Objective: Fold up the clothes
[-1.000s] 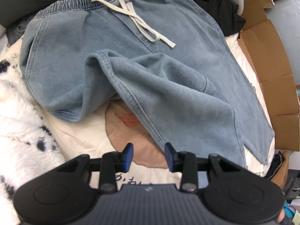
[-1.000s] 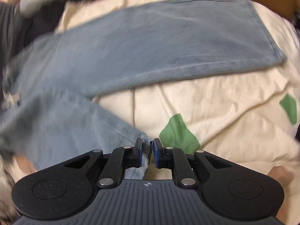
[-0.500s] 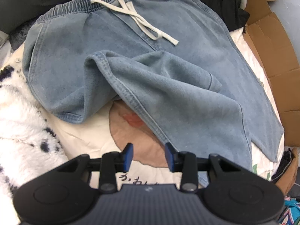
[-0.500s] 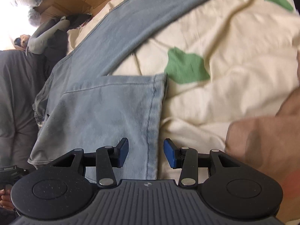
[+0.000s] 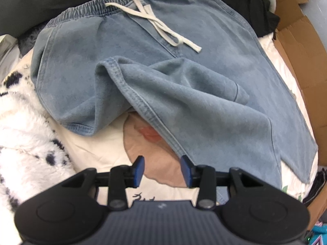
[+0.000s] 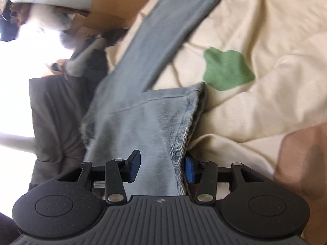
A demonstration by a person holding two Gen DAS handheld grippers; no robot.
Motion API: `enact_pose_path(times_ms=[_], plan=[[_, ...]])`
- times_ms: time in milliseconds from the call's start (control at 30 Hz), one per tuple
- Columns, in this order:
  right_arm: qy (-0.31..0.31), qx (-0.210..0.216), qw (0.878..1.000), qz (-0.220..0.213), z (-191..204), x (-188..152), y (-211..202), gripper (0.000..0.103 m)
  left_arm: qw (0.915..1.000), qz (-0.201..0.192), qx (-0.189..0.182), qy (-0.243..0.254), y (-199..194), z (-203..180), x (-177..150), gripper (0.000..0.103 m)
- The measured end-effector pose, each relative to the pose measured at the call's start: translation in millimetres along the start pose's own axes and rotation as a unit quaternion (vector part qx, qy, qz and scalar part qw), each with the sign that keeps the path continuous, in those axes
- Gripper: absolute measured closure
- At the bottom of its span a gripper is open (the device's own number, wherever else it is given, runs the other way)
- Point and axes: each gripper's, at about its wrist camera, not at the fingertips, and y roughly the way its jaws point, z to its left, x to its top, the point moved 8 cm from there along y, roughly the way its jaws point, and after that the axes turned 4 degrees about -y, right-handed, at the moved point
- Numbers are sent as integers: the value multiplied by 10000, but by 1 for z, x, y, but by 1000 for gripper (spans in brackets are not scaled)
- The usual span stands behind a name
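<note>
The blue drawstring pants [image 5: 184, 65] are only partly folded: one leg lies bunched ahead of the empty, opening left gripper [image 5: 162, 171], and the right gripper [image 6: 161, 168], jaws apart, has the other leg's hem [image 6: 163, 147] between them, unpinched.

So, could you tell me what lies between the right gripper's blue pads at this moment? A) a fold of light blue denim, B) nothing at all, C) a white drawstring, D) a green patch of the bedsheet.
A: in the right wrist view the right gripper has the hemmed edge of the denim trousers running between its parted pads, while the green patch lies farther off on the cream sheet.
</note>
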Motion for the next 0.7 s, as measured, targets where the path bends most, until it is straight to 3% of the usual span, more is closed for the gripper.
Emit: enact_pose_path(times_ms=[300, 500, 567, 700], plan=[[-190, 45, 9997, 147, -5, -7, 31, 57, 9999, 57, 128, 82, 5, -2, -3, 60], [-49, 122, 9988, 477, -8, -14, 32, 79, 9994, 92, 153, 299, 5, -6, -5, 60], [13, 123, 9987, 502, -7, -17, 30, 100, 9995, 55, 130, 292, 3, -7, -4, 60], [149, -10, 9995, 287, -4, -13, 17, 100, 9997, -42, 54, 247, -2, -7, -1, 60]])
